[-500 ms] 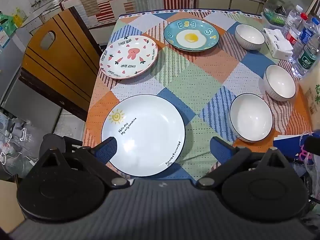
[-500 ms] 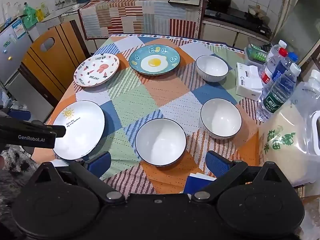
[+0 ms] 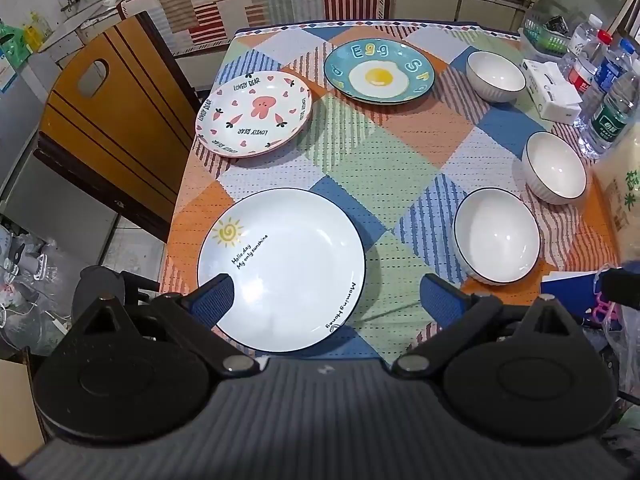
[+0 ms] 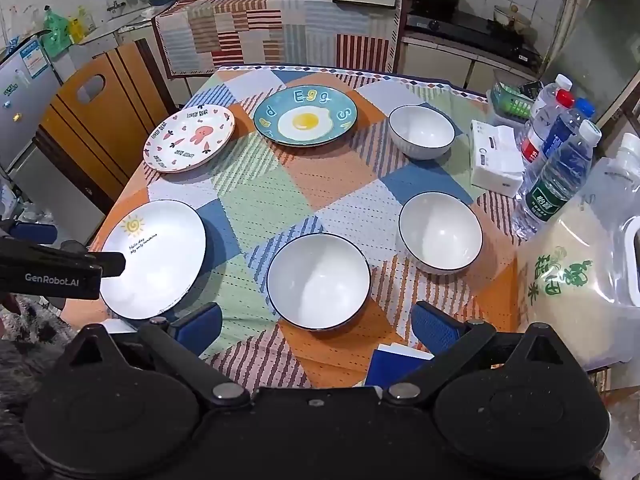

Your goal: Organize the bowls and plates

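Little had moved: the left claw (image 3: 324, 294), released, hung over the sun plate (image 3: 281, 270); the right claw (image 4: 318, 326), also released, faced the nearest bowl (image 4: 318, 281).

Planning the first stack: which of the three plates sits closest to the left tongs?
The white sun plate, lettered "Hello day", right before the open left tongs. The pink bear plate and blue egg plate lie farther back.
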The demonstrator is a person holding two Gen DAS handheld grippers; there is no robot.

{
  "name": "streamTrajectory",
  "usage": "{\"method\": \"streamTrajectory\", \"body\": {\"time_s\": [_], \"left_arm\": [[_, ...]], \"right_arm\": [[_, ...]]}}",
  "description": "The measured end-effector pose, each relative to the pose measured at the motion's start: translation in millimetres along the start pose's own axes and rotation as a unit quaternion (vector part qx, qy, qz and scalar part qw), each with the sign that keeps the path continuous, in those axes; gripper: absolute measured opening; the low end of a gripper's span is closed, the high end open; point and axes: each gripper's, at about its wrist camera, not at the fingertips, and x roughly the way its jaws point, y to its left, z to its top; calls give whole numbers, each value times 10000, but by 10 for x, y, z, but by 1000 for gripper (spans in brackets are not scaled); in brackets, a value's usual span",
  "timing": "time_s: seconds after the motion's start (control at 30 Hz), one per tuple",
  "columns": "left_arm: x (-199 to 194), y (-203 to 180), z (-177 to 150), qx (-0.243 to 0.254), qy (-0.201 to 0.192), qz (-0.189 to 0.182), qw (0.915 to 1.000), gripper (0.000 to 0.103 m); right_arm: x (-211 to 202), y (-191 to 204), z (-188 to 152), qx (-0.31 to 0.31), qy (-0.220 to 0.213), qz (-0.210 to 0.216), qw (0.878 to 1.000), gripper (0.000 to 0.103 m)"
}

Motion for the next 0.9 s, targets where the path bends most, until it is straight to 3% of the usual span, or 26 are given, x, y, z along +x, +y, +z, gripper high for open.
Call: {"method": "streamTrajectory", "body": {"time_s": [0.33,0.9], "left_arm": [[-81,86,-21,-51,-184,95,9998,101],[-141,118,-99,56,-123,-139,9998,101]], "right_arm": [[43,-79,-98,-53,-66,-61,9999,102],[-18,5,53,-166,-110,-108,9997,102]]}}
